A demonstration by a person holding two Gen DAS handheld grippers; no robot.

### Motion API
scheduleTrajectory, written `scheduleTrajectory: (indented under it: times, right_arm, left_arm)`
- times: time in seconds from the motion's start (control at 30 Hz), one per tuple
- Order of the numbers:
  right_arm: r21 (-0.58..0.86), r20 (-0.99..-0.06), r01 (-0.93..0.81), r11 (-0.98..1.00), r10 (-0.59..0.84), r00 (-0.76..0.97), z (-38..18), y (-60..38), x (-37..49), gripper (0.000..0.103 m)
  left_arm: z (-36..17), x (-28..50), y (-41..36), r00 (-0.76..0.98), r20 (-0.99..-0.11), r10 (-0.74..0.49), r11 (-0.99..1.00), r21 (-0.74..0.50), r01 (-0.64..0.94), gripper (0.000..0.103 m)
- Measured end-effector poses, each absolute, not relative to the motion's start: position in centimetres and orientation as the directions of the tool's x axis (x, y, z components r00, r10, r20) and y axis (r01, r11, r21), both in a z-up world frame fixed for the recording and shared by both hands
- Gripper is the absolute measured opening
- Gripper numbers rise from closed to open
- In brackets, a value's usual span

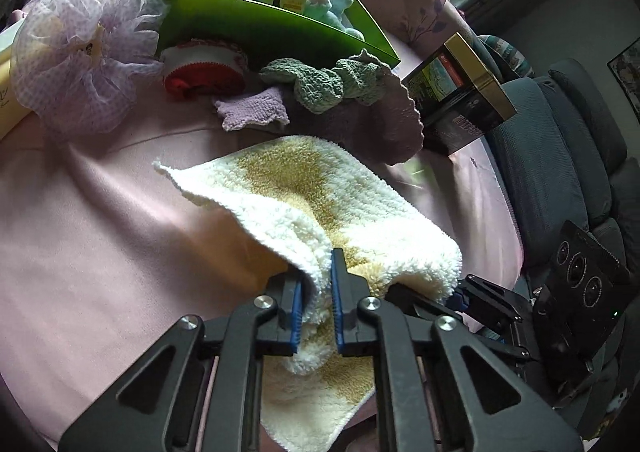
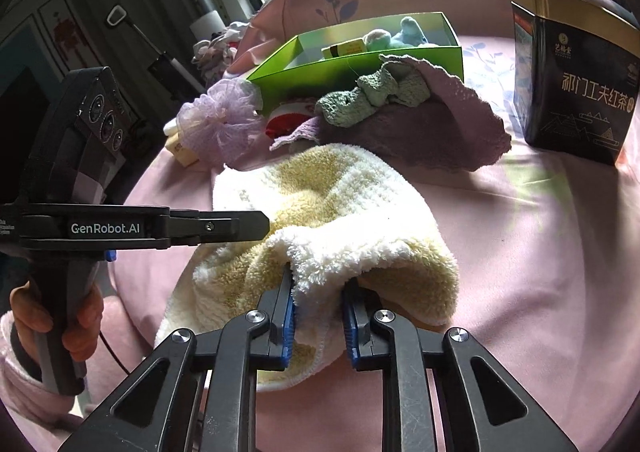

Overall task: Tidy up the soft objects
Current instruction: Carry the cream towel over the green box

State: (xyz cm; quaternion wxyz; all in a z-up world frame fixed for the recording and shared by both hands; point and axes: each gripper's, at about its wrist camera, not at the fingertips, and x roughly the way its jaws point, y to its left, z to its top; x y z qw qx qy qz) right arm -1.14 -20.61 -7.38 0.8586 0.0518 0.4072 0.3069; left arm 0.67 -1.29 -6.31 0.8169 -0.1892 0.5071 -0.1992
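A fluffy cream-and-yellow towel (image 1: 320, 187) (image 2: 340, 191) lies bunched on the pink bedsheet (image 1: 100, 211). My left gripper (image 1: 318, 272) is shut on a fold of its near edge, the blue pads pinching the pile. My right gripper (image 2: 320, 280) is shut on another part of the same edge, which hangs down between its pads. In the right wrist view the left gripper (image 2: 264, 226) shows side-on, a hand (image 2: 80, 316) around its handle. The right gripper (image 1: 460, 296) pokes out from under the towel's right corner in the left wrist view.
Behind the towel lie a mauve cloth (image 1: 372, 123) (image 2: 440, 131), a green knit cloth (image 1: 324, 83) (image 2: 360, 95), a lilac cloth (image 1: 252, 111) and a purple mesh pouf (image 1: 80, 51) (image 2: 224, 119). A green box (image 1: 280, 27) (image 2: 360, 63) holds soft toys. A black tea tin (image 2: 576, 83) stands right.
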Motion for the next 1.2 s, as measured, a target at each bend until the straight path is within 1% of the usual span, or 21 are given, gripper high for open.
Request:
scheduleTrajectory:
  times: [0.17, 0.53, 0.9, 1.2]
  right_arm:
    - [0.315, -0.626, -0.508, 0.802, 0.578, 0.524, -5.1, -20.6, -1.7, 0.021]
    - [0.264, -0.533, -0.552, 0.791, 0.596, 0.6, 0.0, -20.1, -0.8, 0.021]
    - [0.218, -0.476, -0.559, 0.8, 0.587, 0.655, 3.4, -19.0, 1.9, 0.021]
    - [0.19, -0.444, -0.544, 0.817, 0.566, 0.694, 5.6, -18.3, 5.8, 0.021]
  left_arm:
    - [-3.9, 0.1, -1.5, 0.461, -0.737, -0.495, 0.864, -0.474, 0.171, 0.01]
    - [2.6, 0.8, -1.2, 0.597, -0.69, -0.41, 0.91, -0.349, 0.222, 0.011]
    - [5.9, 3.7, -0.8, 0.654, -0.653, -0.382, 0.923, -0.305, 0.235, 0.011]
    - [8.2, 7.9, -0.5, 0.688, -0.631, -0.359, 0.932, -0.276, 0.234, 0.011]
